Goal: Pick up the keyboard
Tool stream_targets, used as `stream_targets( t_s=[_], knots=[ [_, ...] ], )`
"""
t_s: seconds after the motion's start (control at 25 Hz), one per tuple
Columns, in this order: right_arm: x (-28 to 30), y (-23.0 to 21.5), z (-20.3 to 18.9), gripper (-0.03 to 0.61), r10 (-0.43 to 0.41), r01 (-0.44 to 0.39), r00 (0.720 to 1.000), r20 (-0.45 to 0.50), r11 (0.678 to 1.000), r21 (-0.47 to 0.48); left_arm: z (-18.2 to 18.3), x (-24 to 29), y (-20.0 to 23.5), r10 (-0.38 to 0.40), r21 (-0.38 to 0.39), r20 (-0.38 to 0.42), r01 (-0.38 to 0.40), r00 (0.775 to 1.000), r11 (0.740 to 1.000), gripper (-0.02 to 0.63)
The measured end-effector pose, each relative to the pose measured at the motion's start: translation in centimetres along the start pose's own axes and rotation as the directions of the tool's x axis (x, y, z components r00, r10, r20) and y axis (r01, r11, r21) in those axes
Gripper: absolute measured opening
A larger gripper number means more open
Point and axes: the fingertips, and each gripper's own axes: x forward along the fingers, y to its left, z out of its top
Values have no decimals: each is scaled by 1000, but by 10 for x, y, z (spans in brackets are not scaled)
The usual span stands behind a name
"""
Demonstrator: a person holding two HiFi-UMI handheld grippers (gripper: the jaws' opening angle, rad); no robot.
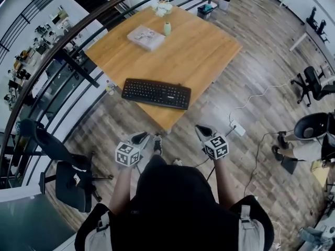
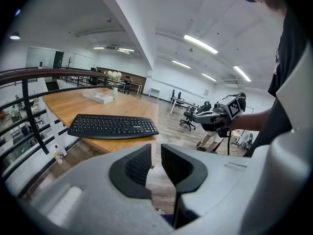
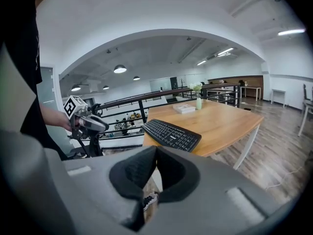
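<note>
now the left gripper (image 1: 141,137) and right gripper (image 1: 202,130) sit closed, empty.

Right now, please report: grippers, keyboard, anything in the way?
Left gripper and right gripper shut, empty, short of the table. Keyboard flat at near edge, untouched. Book and vase far behind it, not in the way.

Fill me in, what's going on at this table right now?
A person stands facing the light wooden table, a gripper in each hand. The left gripper and right gripper are both shut and empty, short of the table. The flat black keyboard lies untouched near the table's closest edge.
</note>
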Motion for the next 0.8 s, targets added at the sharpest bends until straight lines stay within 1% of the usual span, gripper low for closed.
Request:
stream_targets(
  t_s=[0.28, 0.44, 0.64, 0.8],
  knots=[
    [59, -15, 35, 3, -8, 8, 999, -37, 1000, -21, 36, 15, 73, -3, -10, 8, 3, 1000, 1000, 71],
    [89, -25, 56, 3, -29, 29, 999, -38, 1000, -2, 53, 25, 112, -18, -11, -9, 18, 1000, 1000, 71],
    [120, -30, 69, 3, -47, 48, 997, -58, 999, 15, 72, 40, 152, -48, -3, -16, 48, 999, 999, 71],
    [139, -37, 73, 3, -68, 71, 995, -71, 997, 31, 82, 53, 176, -73, 3, -26, 73, 997, 997, 71]
  ],
)
